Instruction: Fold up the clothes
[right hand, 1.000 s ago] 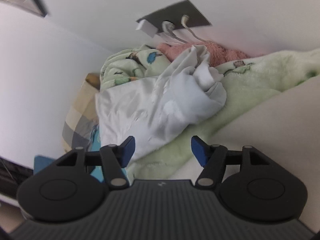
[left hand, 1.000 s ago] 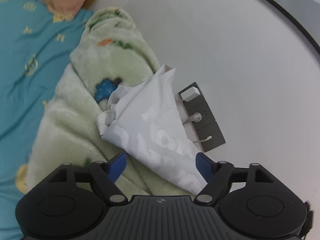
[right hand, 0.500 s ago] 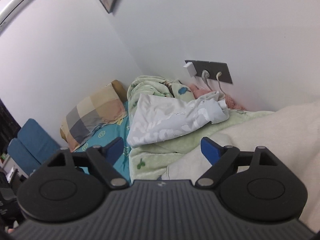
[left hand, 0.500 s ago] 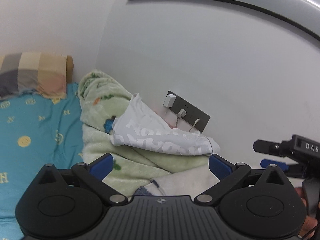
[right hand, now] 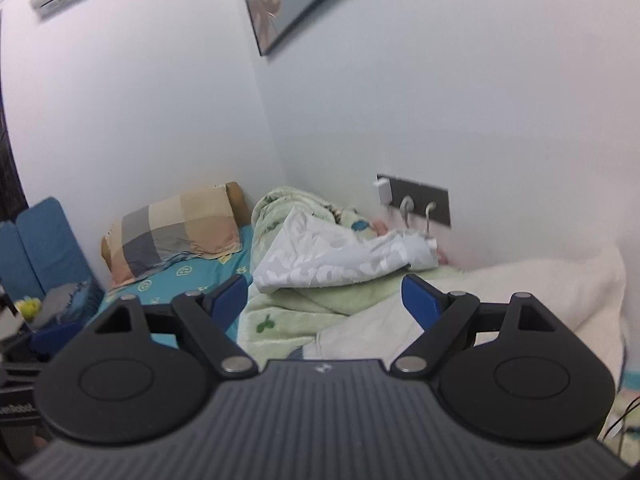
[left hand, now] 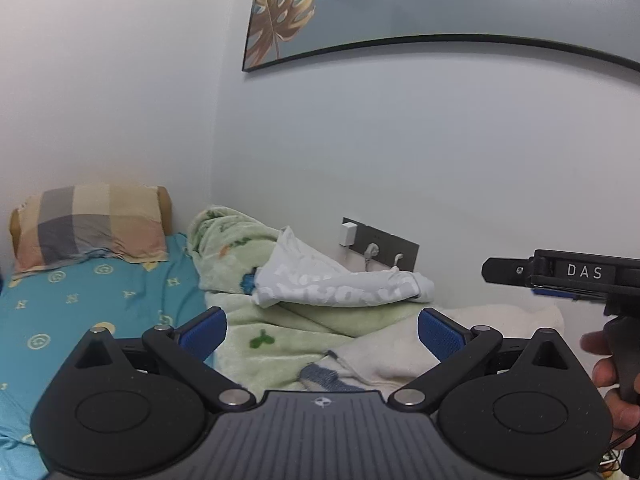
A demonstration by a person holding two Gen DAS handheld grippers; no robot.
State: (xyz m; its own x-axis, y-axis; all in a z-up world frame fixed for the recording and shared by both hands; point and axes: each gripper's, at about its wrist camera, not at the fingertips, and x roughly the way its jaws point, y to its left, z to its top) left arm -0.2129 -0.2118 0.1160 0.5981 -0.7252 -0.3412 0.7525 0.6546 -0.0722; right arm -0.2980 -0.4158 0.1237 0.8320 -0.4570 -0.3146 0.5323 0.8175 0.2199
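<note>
A white garment with pale printed lettering (left hand: 344,282) (right hand: 336,256) lies crumpled on a light green blanket (left hand: 280,320) (right hand: 288,308) against the wall. My left gripper (left hand: 322,330) is open, well short of the garment, with nothing between its blue pads. My right gripper (right hand: 326,300) is open too, also back from the garment and empty. In the left wrist view the right gripper's black body marked DAS (left hand: 580,274) shows at the right edge, held by a person's hand (left hand: 604,368).
A checked pillow (left hand: 88,228) (right hand: 176,228) lies on a turquoise sheet (left hand: 80,304) at the left. A cream blanket (left hand: 440,340) (right hand: 520,292) covers the right side. A grey socket plate with plugs (left hand: 380,246) (right hand: 416,200) sits on the wall behind the garment. A framed picture (left hand: 400,12) hangs above.
Both grippers have opened wider, let the white garment drop onto the green blanket and pulled back and up from it, rolling level. The garment now lies further off.
</note>
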